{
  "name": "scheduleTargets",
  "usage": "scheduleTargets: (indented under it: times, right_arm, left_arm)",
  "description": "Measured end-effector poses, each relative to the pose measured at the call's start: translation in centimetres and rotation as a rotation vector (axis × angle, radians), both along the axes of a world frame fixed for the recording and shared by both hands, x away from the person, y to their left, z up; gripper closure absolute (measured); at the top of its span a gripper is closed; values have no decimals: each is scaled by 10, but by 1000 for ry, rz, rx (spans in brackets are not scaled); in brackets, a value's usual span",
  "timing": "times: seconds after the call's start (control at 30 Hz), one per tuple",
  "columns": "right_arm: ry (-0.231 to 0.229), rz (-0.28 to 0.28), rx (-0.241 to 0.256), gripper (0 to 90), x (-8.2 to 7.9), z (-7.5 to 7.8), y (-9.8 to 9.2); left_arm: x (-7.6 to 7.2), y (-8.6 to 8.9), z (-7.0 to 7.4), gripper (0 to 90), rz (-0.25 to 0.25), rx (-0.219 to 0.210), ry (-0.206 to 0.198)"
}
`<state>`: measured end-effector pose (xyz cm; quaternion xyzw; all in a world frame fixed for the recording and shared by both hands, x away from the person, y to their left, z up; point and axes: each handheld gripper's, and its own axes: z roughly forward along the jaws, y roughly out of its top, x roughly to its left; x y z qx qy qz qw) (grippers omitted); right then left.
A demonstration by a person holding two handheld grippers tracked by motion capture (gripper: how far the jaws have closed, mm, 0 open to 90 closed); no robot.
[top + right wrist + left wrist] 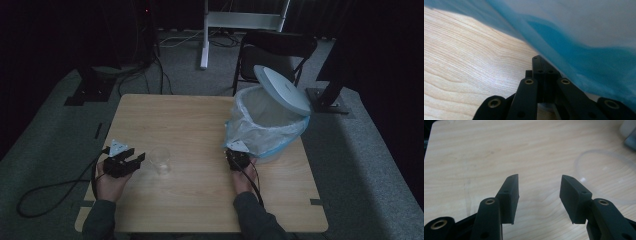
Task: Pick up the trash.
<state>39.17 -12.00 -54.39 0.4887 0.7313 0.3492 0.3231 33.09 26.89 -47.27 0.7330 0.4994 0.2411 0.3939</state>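
Observation:
A clear plastic cup stands on the wooden table, just right of my left gripper, whose jaws are open and point at it. In the left gripper view the open left gripper holds nothing, and the cup's clear rim curves ahead to the right. My right gripper rests at the front foot of a white bin with a pale blue liner bag. Its jaws are shut together, and the blue film lies against their right side; I cannot tell if film is pinched.
The bin's white lid stands tipped open at the back right. A dark chair and stand legs sit on the floor beyond the table. Black cables trail from the left gripper off the table's left edge.

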Motion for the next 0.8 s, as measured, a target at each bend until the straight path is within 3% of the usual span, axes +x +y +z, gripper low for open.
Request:
scheduleTargets:
  times: [0.13, 0.23, 0.57, 0.8]
  right_arm:
    - [-1, 2, -1, 900, 0, 0, 0]
    - [-1, 3, -1, 900, 0, 0, 0]
    - [-2, 3, -2, 900, 0, 0, 0]
    - [-4, 4, -3, 900, 0, 0, 0]
  left_arm:
    - [0, -6, 16, 502, -24, -22, -23]
    - [2, -15, 23, 513, -56, -17, -16]
    - [20, -32, 13, 564, -89, 17, 74]
    - [23, -34, 7, 616, -97, 20, 105]
